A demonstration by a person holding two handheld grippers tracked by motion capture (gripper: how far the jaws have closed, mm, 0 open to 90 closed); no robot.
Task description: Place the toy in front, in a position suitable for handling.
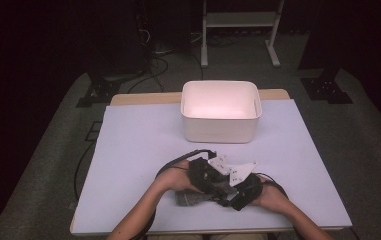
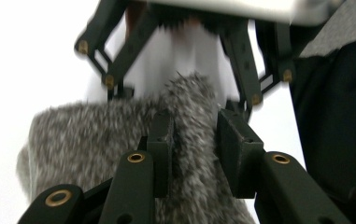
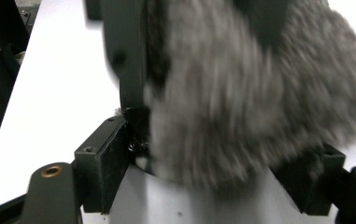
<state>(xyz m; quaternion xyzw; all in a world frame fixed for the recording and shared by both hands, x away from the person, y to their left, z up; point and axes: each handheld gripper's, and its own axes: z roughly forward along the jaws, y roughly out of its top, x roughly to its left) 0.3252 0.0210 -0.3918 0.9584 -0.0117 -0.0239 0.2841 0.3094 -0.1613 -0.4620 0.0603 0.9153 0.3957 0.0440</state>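
Grey fuzzy cloth (image 1: 189, 198): lying on the table's (image 1: 128, 150) near edge, between both hands.
Left gripper (image 2: 194, 140): pinching a fold of the cloth.
Right gripper (image 3: 213, 158): jaws wide, straddling the cloth.
White bin (image 1: 221, 111): sitting well beyond.

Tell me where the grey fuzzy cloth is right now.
In the high view the grey fuzzy cloth lies near the table's front edge, between the left gripper and right gripper, well in front of the white bin.
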